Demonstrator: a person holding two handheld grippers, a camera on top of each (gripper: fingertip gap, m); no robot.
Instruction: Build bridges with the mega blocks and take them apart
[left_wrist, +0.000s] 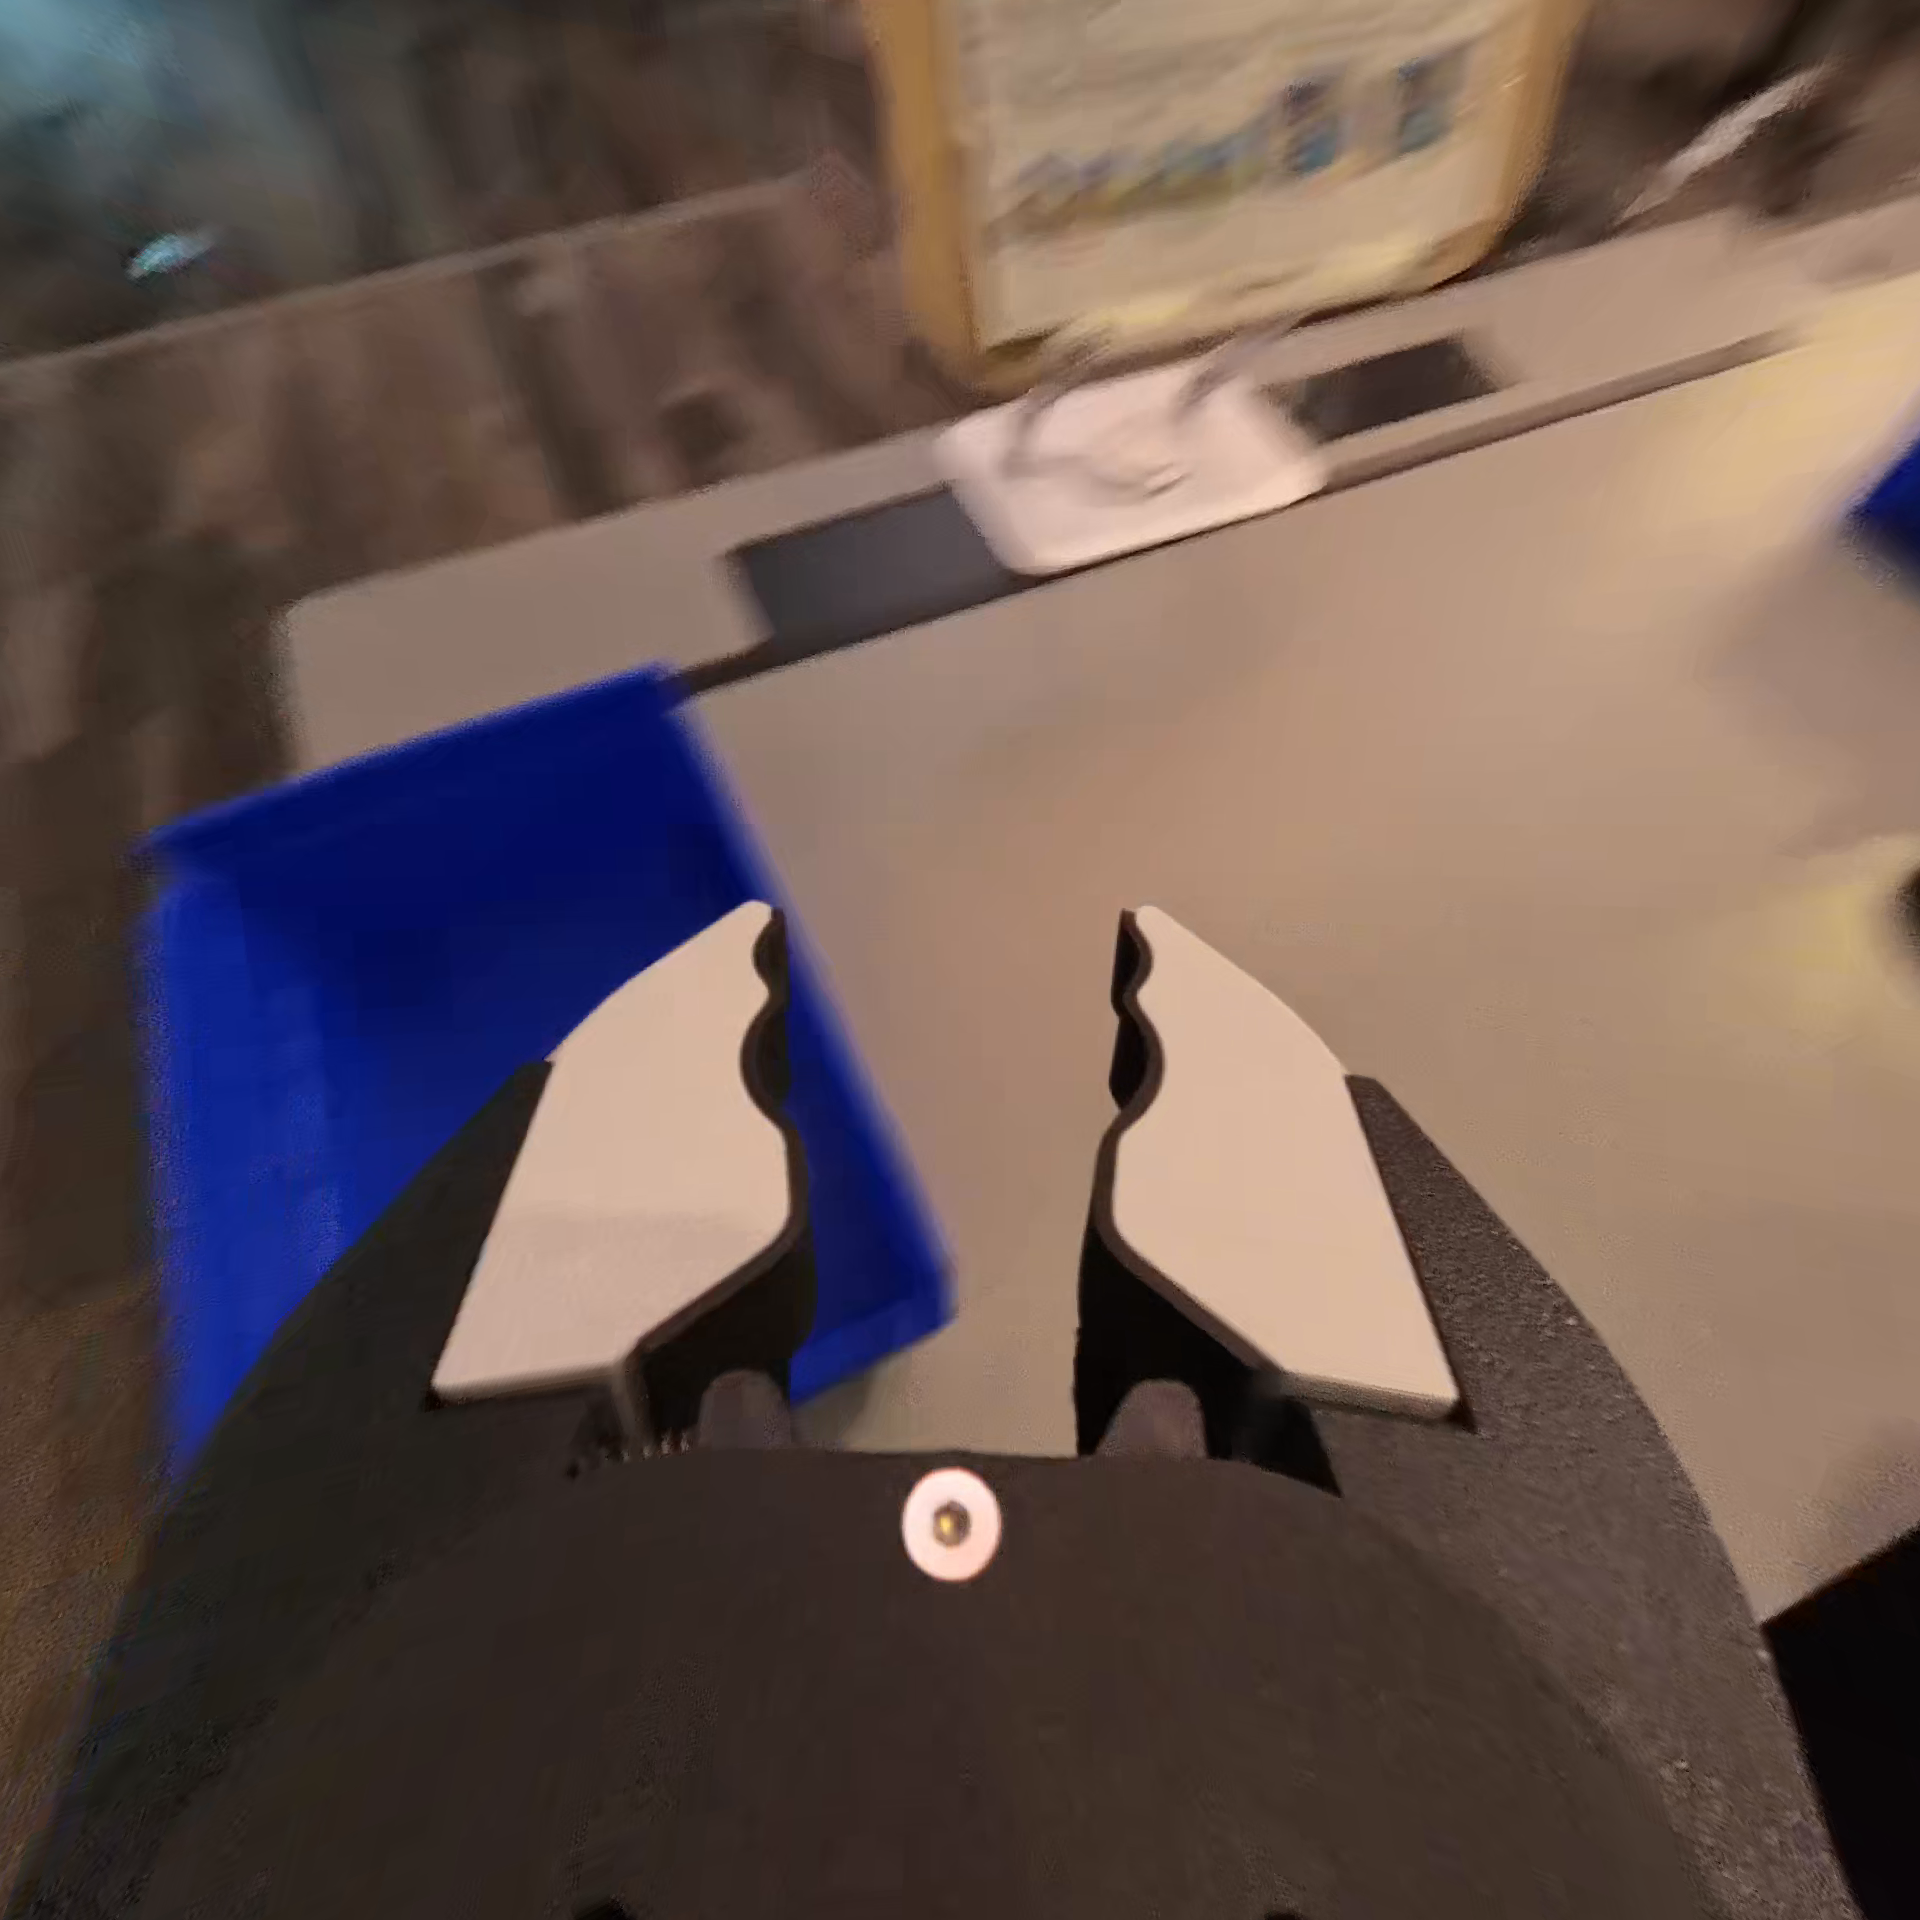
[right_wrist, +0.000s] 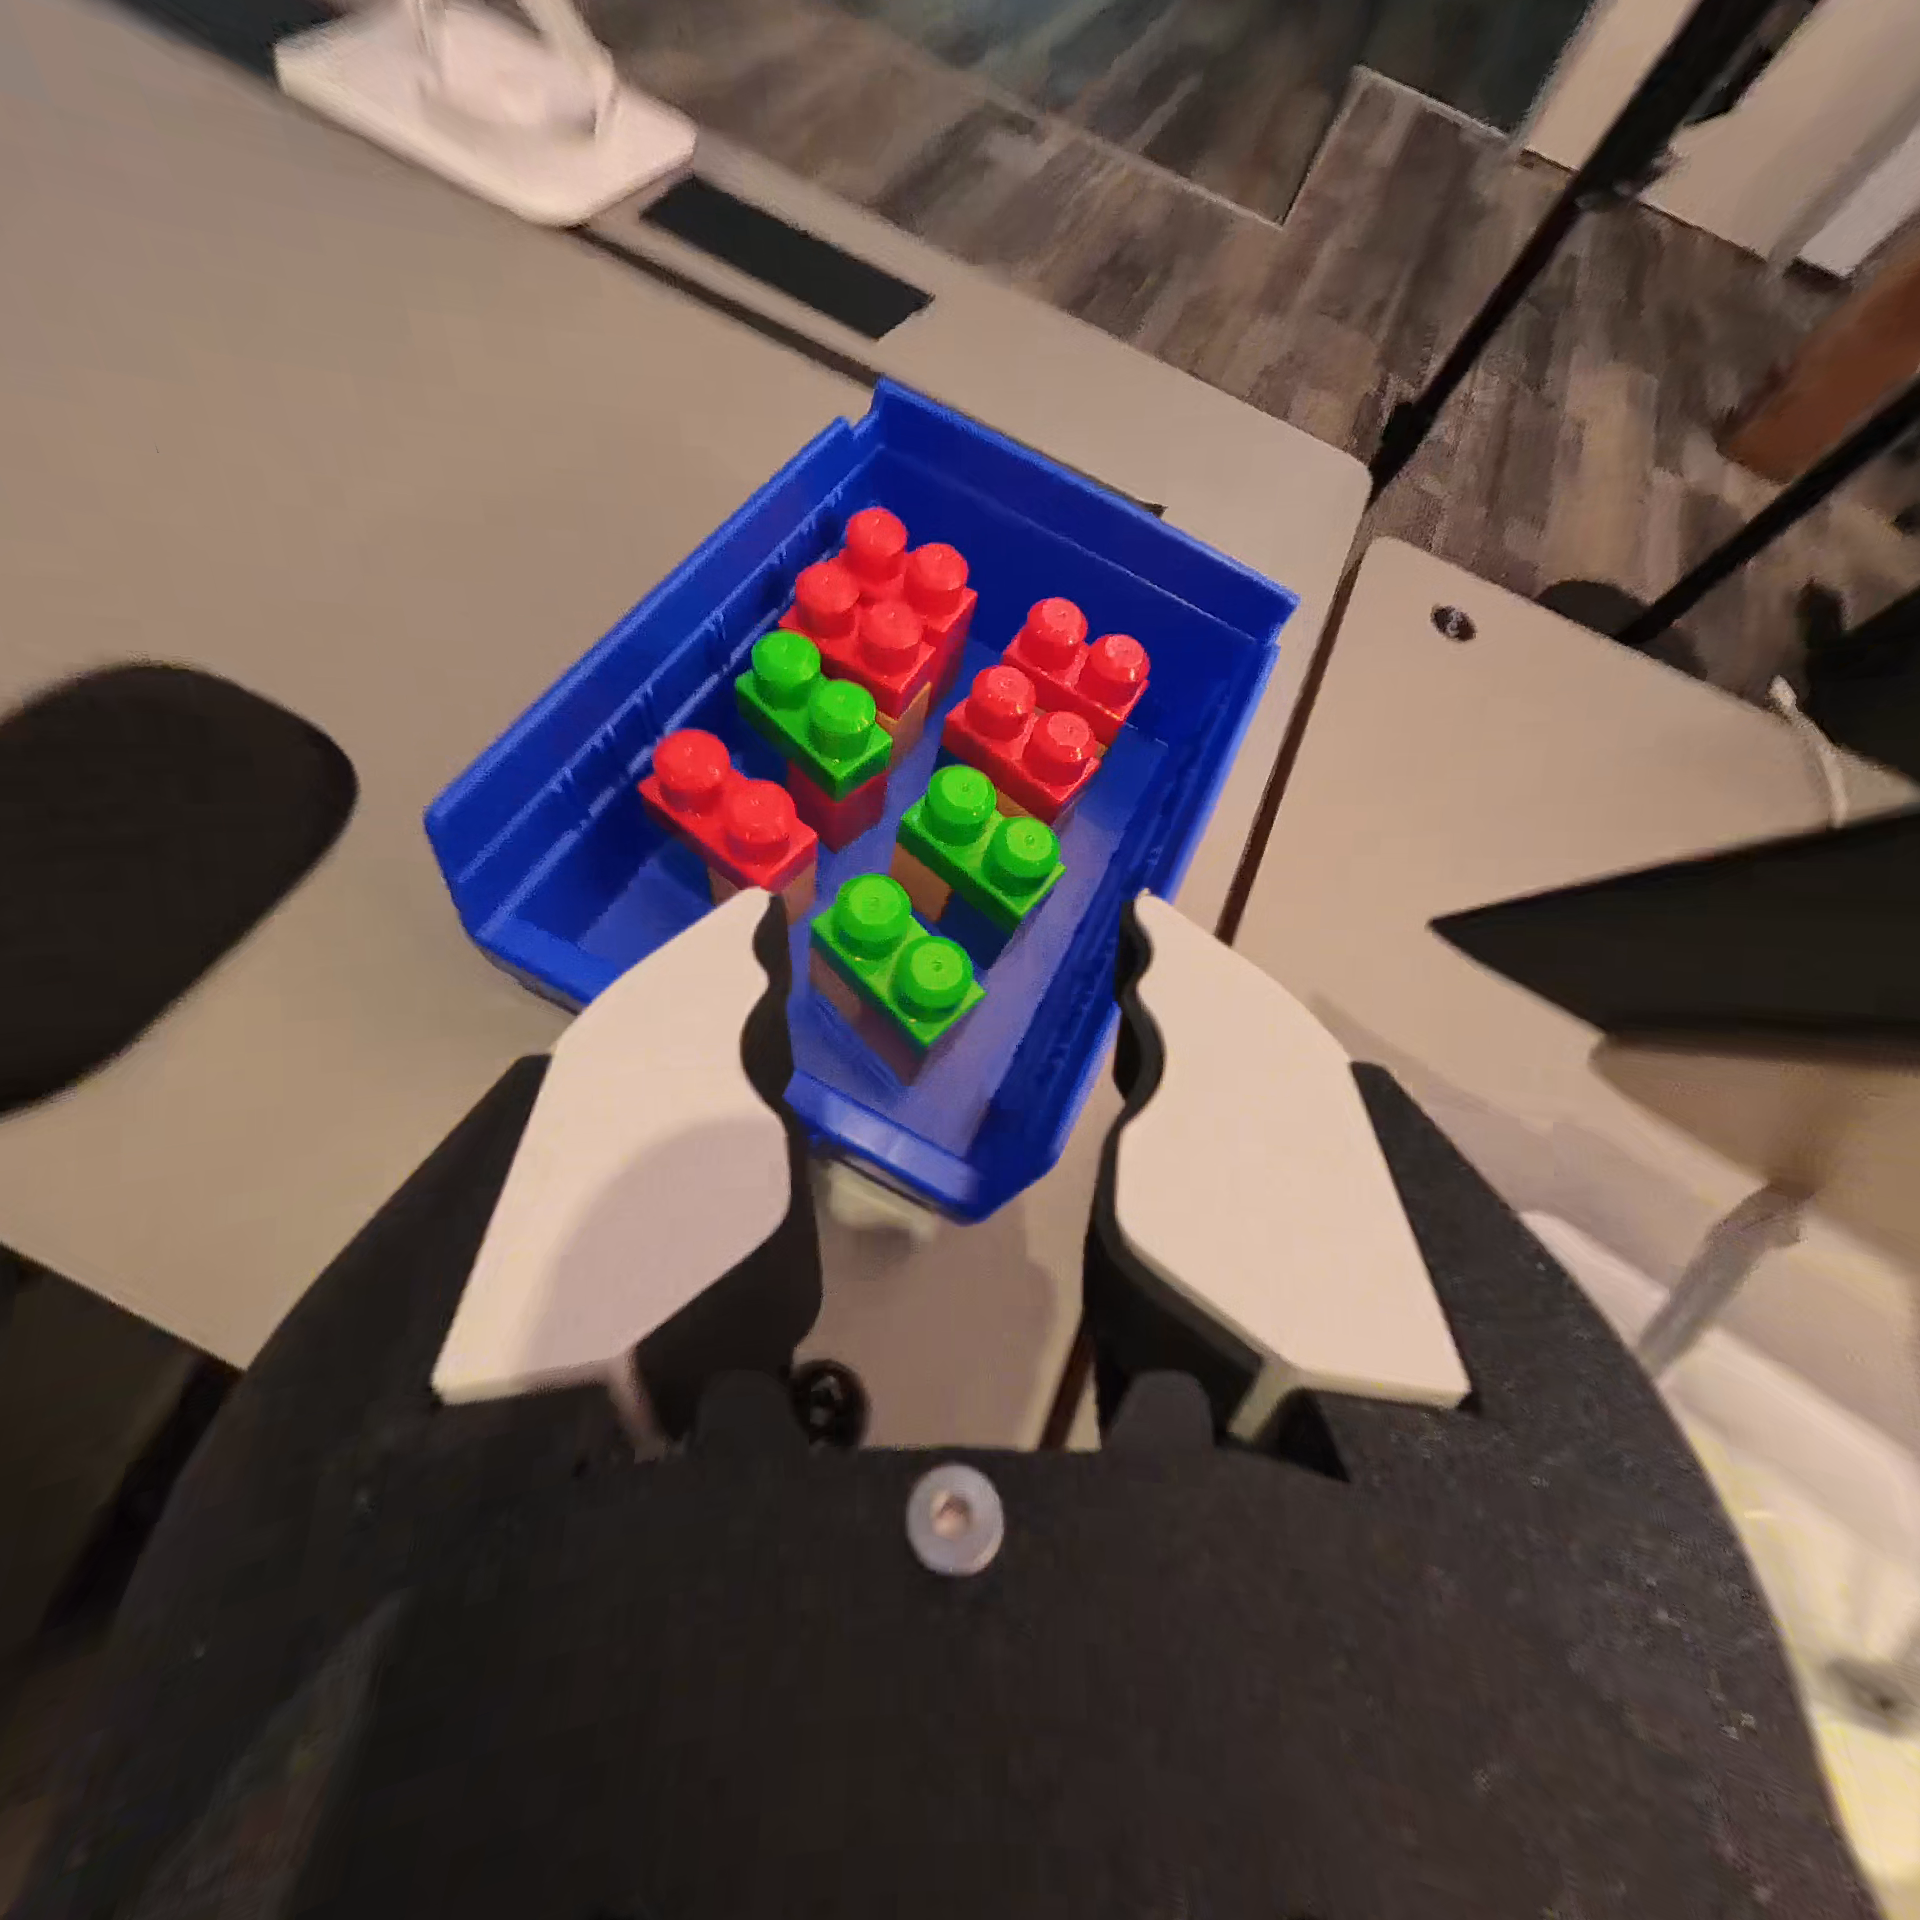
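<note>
Our right gripper (right_wrist: 951, 920) hangs spread and empty just above the nearest green two-stud plastic block (right_wrist: 896, 961) in the blue plastic bin (right_wrist: 582, 717); our left gripper (left_wrist: 951, 925), spread too, is farther off.

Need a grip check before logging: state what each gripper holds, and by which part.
Nothing is held. The left gripper is open beside a bin; the right gripper is open above the blocks.

Both wrist views high, angled down at grey table (left_wrist: 1247, 831), sharing it.
</note>
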